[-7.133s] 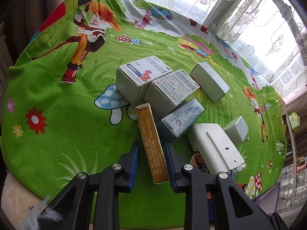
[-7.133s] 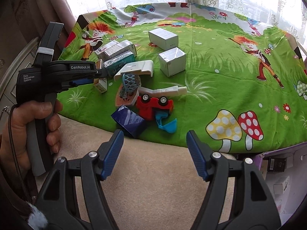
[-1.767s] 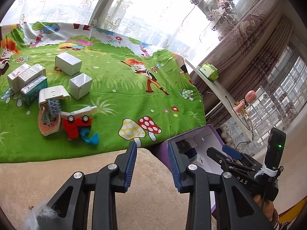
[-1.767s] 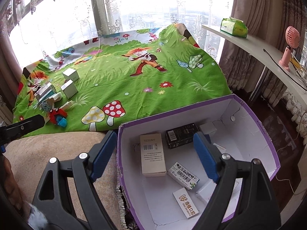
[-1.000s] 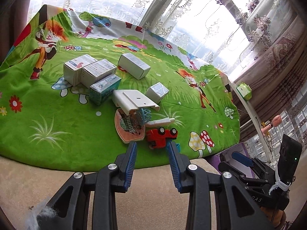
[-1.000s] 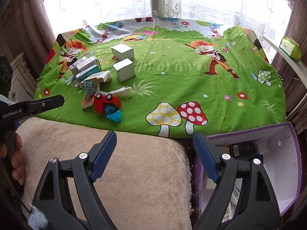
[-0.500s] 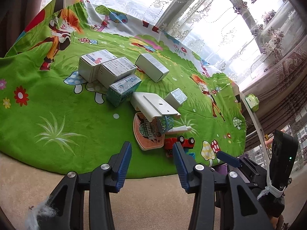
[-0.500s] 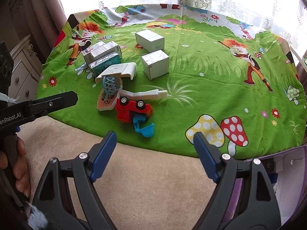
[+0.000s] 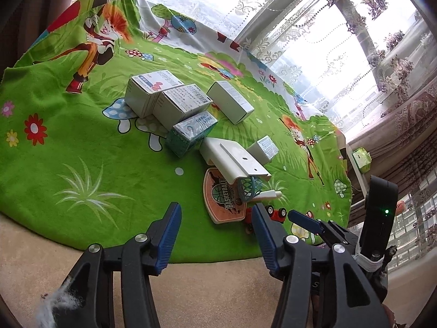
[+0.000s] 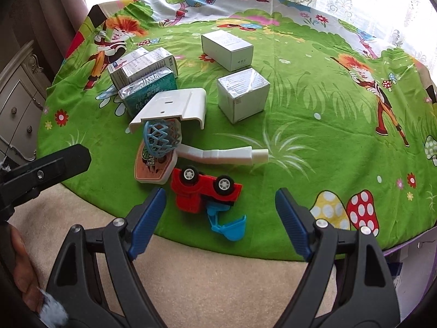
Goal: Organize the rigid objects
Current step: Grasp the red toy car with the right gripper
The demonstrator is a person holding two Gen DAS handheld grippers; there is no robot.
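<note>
At lower centre the right gripper (image 10: 220, 222) stands wide apart and empty over the overturned red toy truck (image 10: 203, 188), the left gripper (image 9: 215, 232) is opening with nothing between, and the boxes (image 10: 142, 68) cluster farther off, upper left on the green cloth (image 10: 314, 125).

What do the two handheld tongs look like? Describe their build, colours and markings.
Both tongs, left and right, have black plastic arms with silver rivets, ending in blue ribbed pads. A tuft of white fluff clings to the lower left of each view. The right unit's upright black body shows a green light and a white strap.
</note>
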